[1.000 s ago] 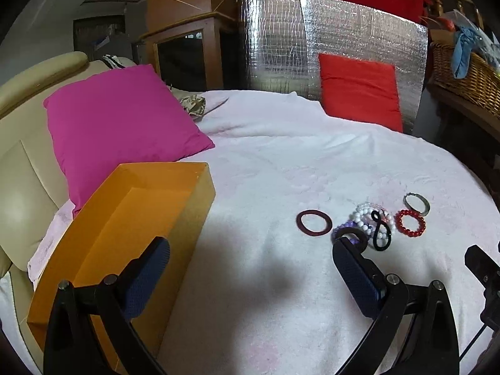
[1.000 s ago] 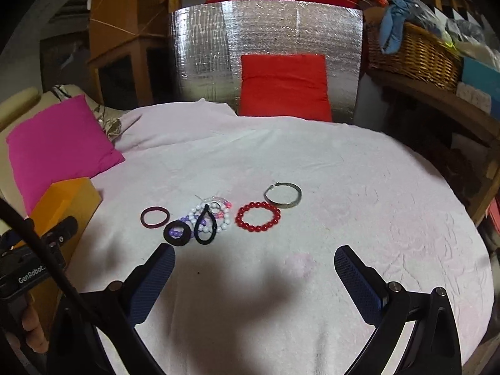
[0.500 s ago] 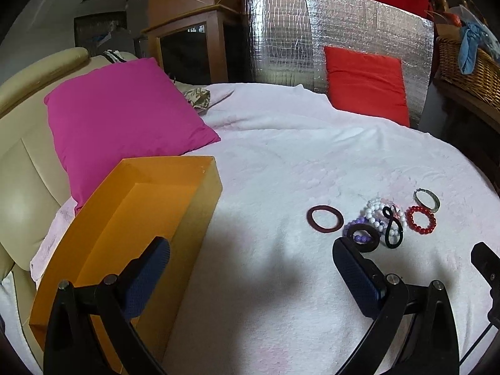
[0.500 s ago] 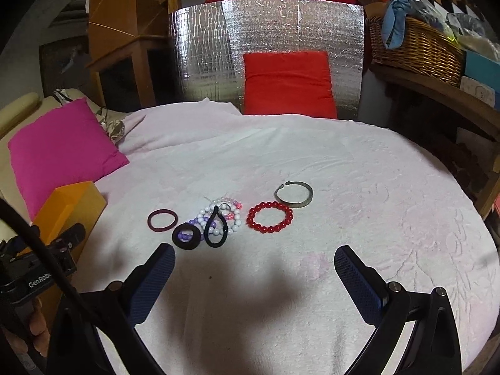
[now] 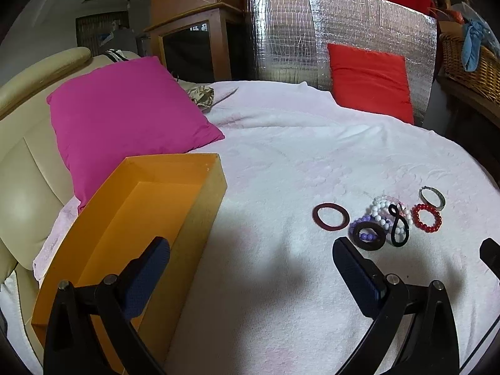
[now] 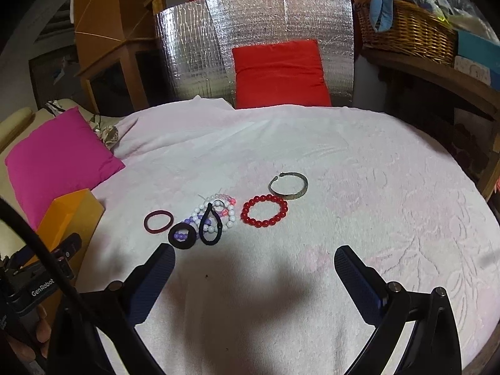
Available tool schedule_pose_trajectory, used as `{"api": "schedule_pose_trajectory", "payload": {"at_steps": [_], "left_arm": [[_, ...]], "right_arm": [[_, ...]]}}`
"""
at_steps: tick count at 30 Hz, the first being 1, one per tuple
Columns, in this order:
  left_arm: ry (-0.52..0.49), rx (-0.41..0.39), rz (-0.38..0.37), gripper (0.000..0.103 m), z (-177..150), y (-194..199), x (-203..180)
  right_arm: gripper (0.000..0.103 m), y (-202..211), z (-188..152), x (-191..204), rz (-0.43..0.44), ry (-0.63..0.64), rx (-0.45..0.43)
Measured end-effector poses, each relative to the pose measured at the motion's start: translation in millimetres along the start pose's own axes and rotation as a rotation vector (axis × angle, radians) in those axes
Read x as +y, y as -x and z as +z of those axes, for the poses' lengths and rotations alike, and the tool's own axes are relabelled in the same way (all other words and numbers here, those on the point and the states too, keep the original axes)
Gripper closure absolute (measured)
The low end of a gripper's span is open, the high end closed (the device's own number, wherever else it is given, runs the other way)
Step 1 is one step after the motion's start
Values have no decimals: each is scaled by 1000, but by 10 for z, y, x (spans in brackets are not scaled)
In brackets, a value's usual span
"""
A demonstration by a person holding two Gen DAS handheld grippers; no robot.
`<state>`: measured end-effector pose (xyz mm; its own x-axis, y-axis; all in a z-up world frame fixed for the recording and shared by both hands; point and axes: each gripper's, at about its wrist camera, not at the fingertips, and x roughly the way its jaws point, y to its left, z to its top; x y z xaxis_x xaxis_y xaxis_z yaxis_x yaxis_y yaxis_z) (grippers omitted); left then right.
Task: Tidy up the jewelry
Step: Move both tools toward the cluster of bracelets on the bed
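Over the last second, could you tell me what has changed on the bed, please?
Both grippers have eased forward: the jewelry pile looms larger ahead of the right gripper, and the orange cardboard box nearer the left gripper. Nothing was grasped or released; both sets of fingers stay open. The red bead bracelet, metal cuff bangle and maroon hair tie lie unmoved.

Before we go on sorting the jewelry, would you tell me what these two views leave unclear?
- Orange box, left wrist view: the near floor is hidden behind the left hand-held gripper. In the right wrist view only one corner shows.
- Purple bead bracelet, both views: mostly covered by the black ring, so its full loop cannot be traced.
- White bead bracelets: tangled under the black hair tie; their number is unclear.
- Wicker basket: contents too jumbled to identify.
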<state>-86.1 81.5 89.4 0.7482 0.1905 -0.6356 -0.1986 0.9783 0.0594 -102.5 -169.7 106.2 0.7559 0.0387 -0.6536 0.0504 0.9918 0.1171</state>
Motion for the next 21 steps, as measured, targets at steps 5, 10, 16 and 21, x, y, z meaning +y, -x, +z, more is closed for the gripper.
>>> {"api": "schedule_pose_trajectory", "payload": {"at_steps": [5,10,16,21], "left_arm": [[-2,6,1,0,3,-7,-4],[-7,26,-22,0,-3,-70,-7],[-3,66,-104,0,19,-206,-54],[-14,98,-108,0,37,-328,-133]], "right_arm": [[0,-18,11,-30,9,-10,11],[0,-99,86,-125,12,-20,29],[9,-376,190,-363,56,-86,100],[29,-600,197,-343,165,-126,161]]}}
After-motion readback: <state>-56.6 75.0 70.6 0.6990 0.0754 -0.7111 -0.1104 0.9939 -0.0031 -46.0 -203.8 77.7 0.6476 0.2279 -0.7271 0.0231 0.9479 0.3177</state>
